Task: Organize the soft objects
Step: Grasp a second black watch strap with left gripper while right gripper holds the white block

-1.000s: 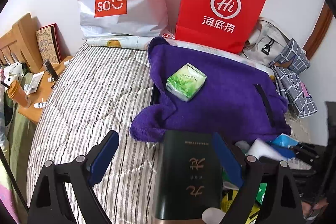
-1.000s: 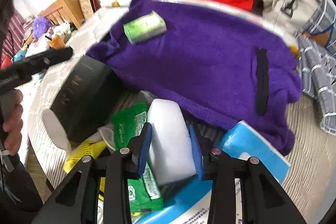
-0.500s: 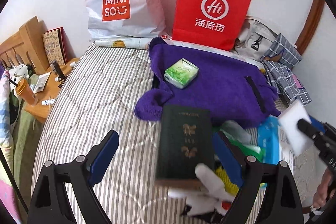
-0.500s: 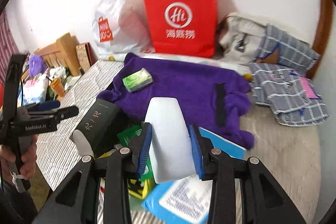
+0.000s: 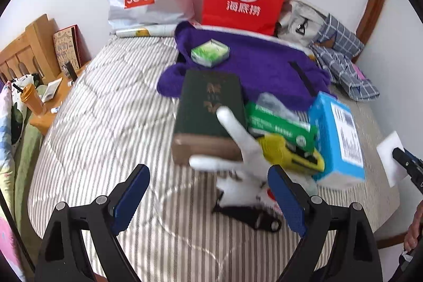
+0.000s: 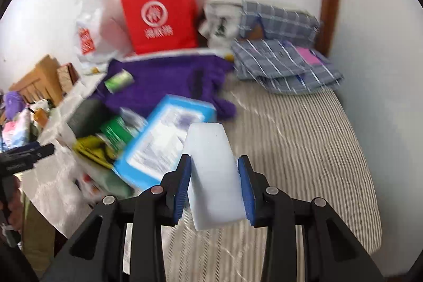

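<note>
While the white sponge block (image 6: 213, 171) is clamped between the blue pads of the right gripper (image 6: 214, 186) above the striped bed (image 6: 304, 149), its long axis is pointed away from the camera toward twelve o'clock, slightly tilted. It is seen as a plain, smooth, pale rectangular slab with rounded corners, its near end cut off behind the pads. The left gripper (image 5: 208, 192) is held wide apart with nothing grasped, over a white glove (image 5: 238, 139) at twelve o'clock; the pile at ten o'clock in the right wrist view is blurred.
</note>
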